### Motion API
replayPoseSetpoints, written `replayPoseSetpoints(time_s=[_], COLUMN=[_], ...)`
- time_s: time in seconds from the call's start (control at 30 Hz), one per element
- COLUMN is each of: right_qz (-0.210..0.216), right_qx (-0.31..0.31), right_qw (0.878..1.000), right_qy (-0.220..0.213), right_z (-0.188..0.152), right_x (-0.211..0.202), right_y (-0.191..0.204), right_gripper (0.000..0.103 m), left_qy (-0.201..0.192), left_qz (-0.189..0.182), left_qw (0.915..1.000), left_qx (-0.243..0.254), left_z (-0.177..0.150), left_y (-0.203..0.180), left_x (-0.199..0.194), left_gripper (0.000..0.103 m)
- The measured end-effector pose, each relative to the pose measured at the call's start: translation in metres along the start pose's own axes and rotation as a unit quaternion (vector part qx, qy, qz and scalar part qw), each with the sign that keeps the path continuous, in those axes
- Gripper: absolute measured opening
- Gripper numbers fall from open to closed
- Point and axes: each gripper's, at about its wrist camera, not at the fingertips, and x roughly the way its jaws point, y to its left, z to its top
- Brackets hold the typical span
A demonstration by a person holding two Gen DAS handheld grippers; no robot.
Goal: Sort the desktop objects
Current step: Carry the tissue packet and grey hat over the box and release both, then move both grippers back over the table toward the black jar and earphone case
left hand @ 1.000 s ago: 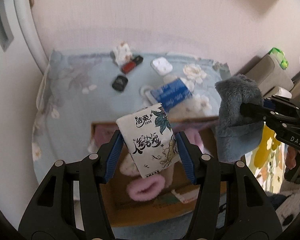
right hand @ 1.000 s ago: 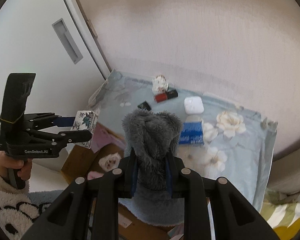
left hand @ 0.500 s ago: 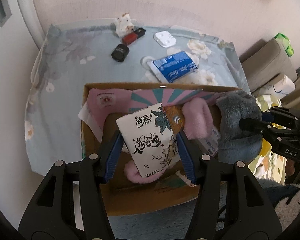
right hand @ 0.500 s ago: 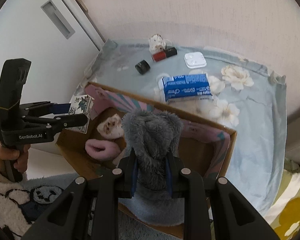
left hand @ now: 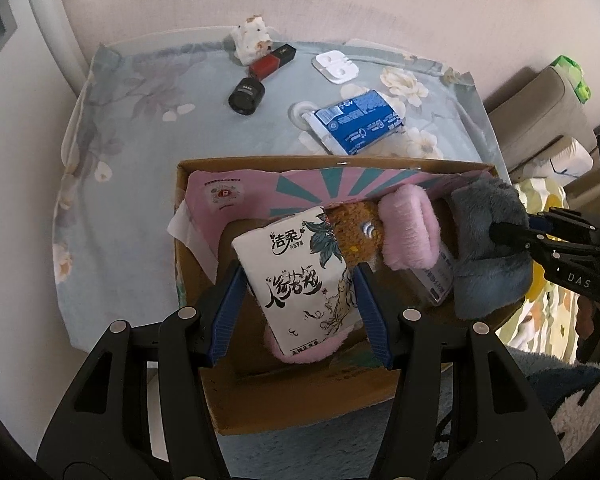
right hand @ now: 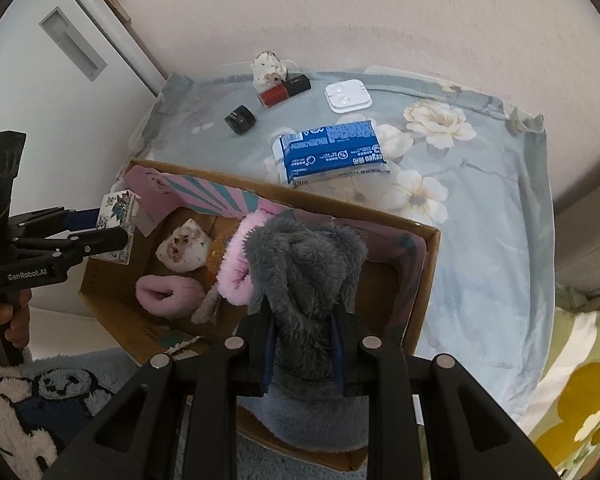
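Observation:
My left gripper (left hand: pixel 300 284) is shut on a white tissue pack (left hand: pixel 300 276) with black writing, held over the open cardboard box (left hand: pixel 292 392). It also shows in the right wrist view (right hand: pixel 118 226). My right gripper (right hand: pixel 304 340) is shut on a grey fluffy slipper (right hand: pixel 304 276), held over the box's right side (right hand: pixel 424 280); the slipper also shows in the left wrist view (left hand: pixel 488 252). Inside the box lie pink fluffy items (right hand: pixel 168 294) and a white plush (right hand: pixel 184 250).
On the floral cloth behind the box lie a blue wipes pack (left hand: pixel 356 122), a white case (left hand: pixel 336 66), a black jar (left hand: pixel 246 94), a red lipstick box (left hand: pixel 270 62) and a small white plush (left hand: pixel 252 38). A door stands at the left, a wall behind.
Both grippers have tilted down and moved over the box with their loads still held. The box interior now shows below them.

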Motion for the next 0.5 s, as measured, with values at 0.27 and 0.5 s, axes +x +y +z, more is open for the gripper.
replayPoseSetpoints(time_s=[0.27,0.5], right_qz=[-0.001,-0.024], right_qx=[0.032,0.038], right_qw=[0.999,0.999], right_qy=[0.026,0.026], right_z=[0.000,0.003], right_x=[0.011,0.011], right_y=[-0.007,-0.006], right_gripper=[0.030,0.073], left_qy=[0.019,0.030], left_qz=[0.002,-0.008], left_qw=[0.9998,0.9995], left_qx=[-0.002,0.005], left_z=[0.003,0.004], left_y=[0.008,0.004], left_x=[0.007,0.013], left_gripper=[0.062,0.103])
